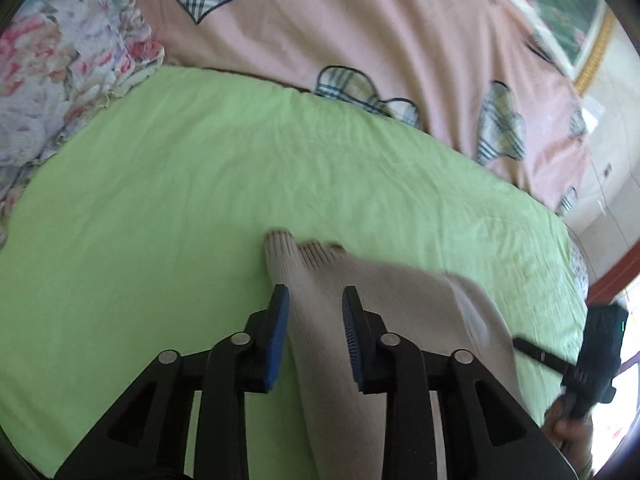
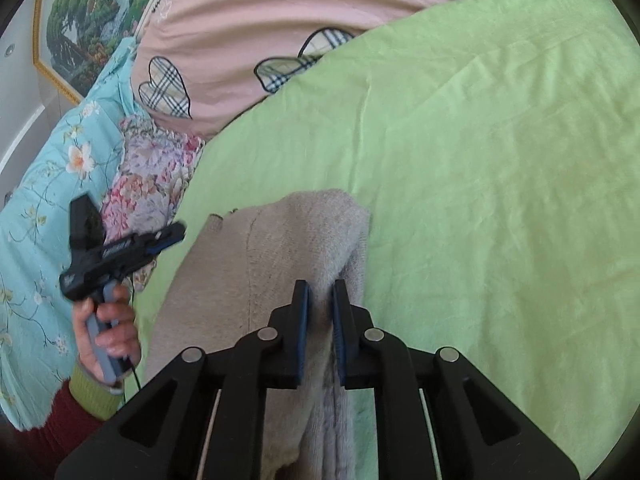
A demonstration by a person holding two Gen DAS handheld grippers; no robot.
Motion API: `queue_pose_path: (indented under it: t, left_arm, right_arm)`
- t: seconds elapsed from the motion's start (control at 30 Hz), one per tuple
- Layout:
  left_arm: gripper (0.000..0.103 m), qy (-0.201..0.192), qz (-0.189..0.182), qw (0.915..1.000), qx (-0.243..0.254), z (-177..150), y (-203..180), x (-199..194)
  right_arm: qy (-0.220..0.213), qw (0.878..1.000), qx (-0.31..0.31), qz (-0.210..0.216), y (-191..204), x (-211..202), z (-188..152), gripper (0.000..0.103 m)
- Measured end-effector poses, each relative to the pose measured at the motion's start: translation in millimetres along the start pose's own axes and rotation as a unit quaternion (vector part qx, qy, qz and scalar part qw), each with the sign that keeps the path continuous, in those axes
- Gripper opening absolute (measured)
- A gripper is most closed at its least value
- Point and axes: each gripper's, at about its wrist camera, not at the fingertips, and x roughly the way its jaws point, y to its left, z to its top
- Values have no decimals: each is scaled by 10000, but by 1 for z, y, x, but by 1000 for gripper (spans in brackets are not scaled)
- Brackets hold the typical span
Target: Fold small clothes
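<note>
Here, left gripper (image 1: pixel 314 300): clamping the beige garment's (image 1: pixel 400 300) ribbed cuffs.
Right gripper (image 2: pixel 320 300): pinching its folded edge.
Sheet (image 1: pixel 160 200): lying underneath.

The sweater (image 2: pixel 280 248) is soft, fuzzy beige knit with ribbed cuffs (image 1: pixel 304 252), lying on a matt, lightly creased green sheet (image 1: pixel 180 184).

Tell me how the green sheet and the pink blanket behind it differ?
The green sheet is one plain colour; the pink blanket carries plaid heart patches. The green sheet lies nearer, spread fairly flat with fine creases, while the pink blanket sits behind it, looking bulkier and softly rumpled. The beige garment lies on the green sheet, not on the pink blanket. Both are bedding covering the same bed.
</note>
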Motion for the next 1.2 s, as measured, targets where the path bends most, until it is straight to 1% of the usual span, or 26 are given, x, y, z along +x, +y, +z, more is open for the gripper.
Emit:
queue_pose_path:
  t: [0.07, 0.1, 0.13, 0.2, 0.23, 0.3, 0.4, 0.47, 0.53, 0.6, 0.67, 0.73, 0.8, 0.87, 0.9, 0.93, 0.97, 1.0, 1.07, 1.13, 1.2]
  left_arm:
    - [40, -58, -102, 9998, 180, -34, -10, -29]
    - [41, -65, -129, 9995, 264, -49, -15, -39]
    - [41, -62, -144, 9992, 363, -66, -19, -50]
    - [44, -8, -128, 9987, 498, -104, -25, -70]
    - [45, 22, -114, 9984, 555, -116, -27, -76]
    - [46, 67, 23, 9974, 720, -148, -31, -90]
    - [47, 112, 8, 9963, 854, -181, -35, -104]
    - [48, 137, -70, 9957, 916, -200, -38, -108]
    - [49, 156, -35, 9947, 1017, -212, -43, -107]
    - [50, 192, -49, 9942, 1053, -217, -45, -102]
    - [50, 175, 34, 9933, 1140, -218, -47, -94]
    - [50, 159, 195, 9922, 1224, -218, -49, -87]
    - [52, 165, 402, 9921, 1175, -218, -47, -78]
    - [51, 207, 623, 9916, 1112, -217, -45, -69]
    - [49, 210, 711, 9918, 1045, -218, -44, -66]
    - [48, 201, 761, 9918, 1006, -219, -44, -65]
    - [45, 153, 813, 9916, 991, -220, -46, -65]
    - [42, 106, 858, 9911, 1016, -222, -48, -66]
    - [38, 38, 932, 9890, 1149, -226, -54, -68]
    - [37, 24, 972, 9877, 1223, -226, -56, -67]
    - [36, 44, 924, 9886, 1190, -223, -54, -66]
  right_arm:
    - [-88, 10000, -22, 39, 8, -20, -9, 26]
    - [-115, 9999, -52, 29, 13, -30, -15, 38]
    - [-136, 9999, -89, 19, 18, -40, -24, 45]
    - [-146, 9998, -105, 30, 27, -58, -41, 45]
    - [-150, 9998, -114, 44, 32, -67, -52, 45]
    - [-127, 9998, -109, 64, 37, -79, -69, 45]
    - [-21, 9999, -129, 20, 43, -90, -97, 45]
    - [76, 9998, -173, -20, 47, -90, -107, 45]
    - [161, 9995, -257, -72, 52, -89, -117, 45]
    - [224, 9991, -349, -117, 57, -87, -124, 45]
    - [268, 9988, -401, -117, 61, -84, -127, 45]
    - [224, 9983, -474, -235, 67, -81, -129, 45]
    - [266, 9977, -568, -246, 73, -75, -132, 45]
    - [332, 9970, -633, -302, 76, -67, -134, 44]
    - [346, 9967, -655, -332, 76, -65, -135, 37]
    - [362, 9966, -656, -357, 75, -62, -136, 28]
    - [375, 9968, -609, -350, 73, -59, -136, 22]
    - [376, 9971, -566, -336, 71, -59, -135, 9]
    - [321, 9976, -555, -259, 70, -62, -132, 9]
    - [227, 9981, -547, -159, 70, -70, -128, 9]
    - [157, 9985, -509, -79, 70, -76, -124, 9]
